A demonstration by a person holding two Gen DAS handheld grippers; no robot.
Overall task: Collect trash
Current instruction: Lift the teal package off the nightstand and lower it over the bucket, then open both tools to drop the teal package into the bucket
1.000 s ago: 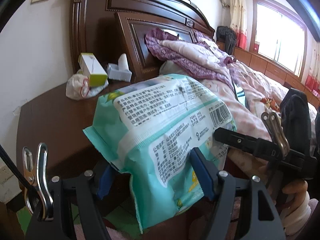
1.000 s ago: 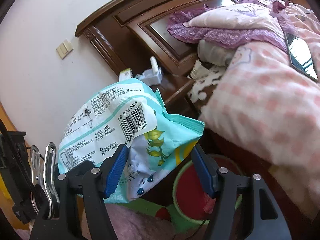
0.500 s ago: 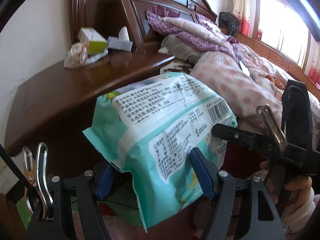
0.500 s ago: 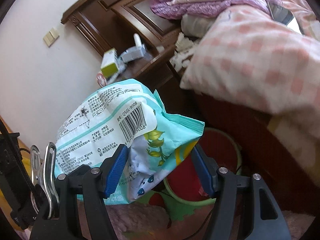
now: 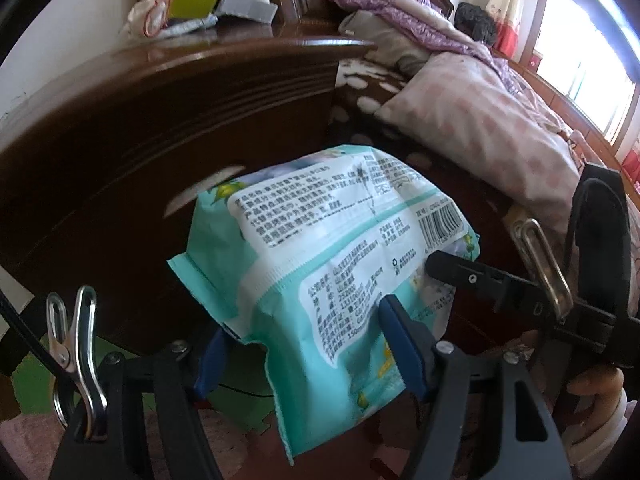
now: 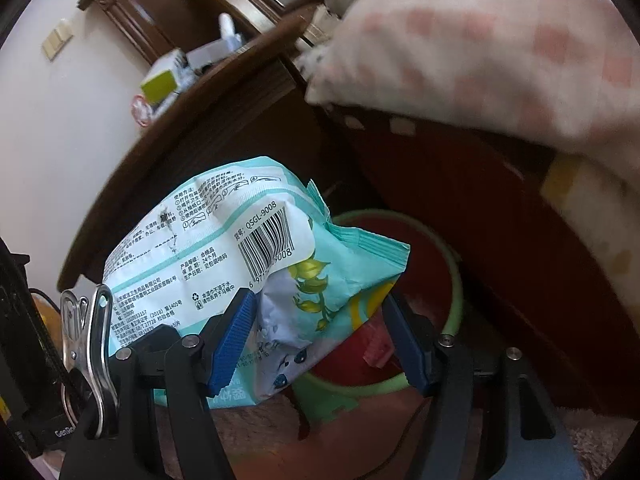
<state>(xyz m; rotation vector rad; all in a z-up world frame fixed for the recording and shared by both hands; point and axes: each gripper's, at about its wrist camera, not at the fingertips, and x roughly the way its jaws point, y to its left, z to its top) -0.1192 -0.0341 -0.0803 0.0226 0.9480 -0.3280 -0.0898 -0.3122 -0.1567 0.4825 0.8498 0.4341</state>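
Home bedroom, likely: bed [image 5: 480, 120] with quilts, carved headboard [image 6: 168, 12], wooden nightstand [image 5: 160, 128].

Wipes pack [image 5: 320, 248]: we note thin plastic film, crinkled, with a soft sheen. Nightstand [image 5: 168, 92]: dark wood, polished and glossy. Quilt [image 6: 480, 40]: matt checked cloth, soft. Bin [image 6: 440, 264]: smooth plastic, we think, though blur limits us. Left gripper [image 5: 308, 350]: matt black frame with ribbed blue pads. Spring clip [image 5: 76, 344]: bright bare metal.
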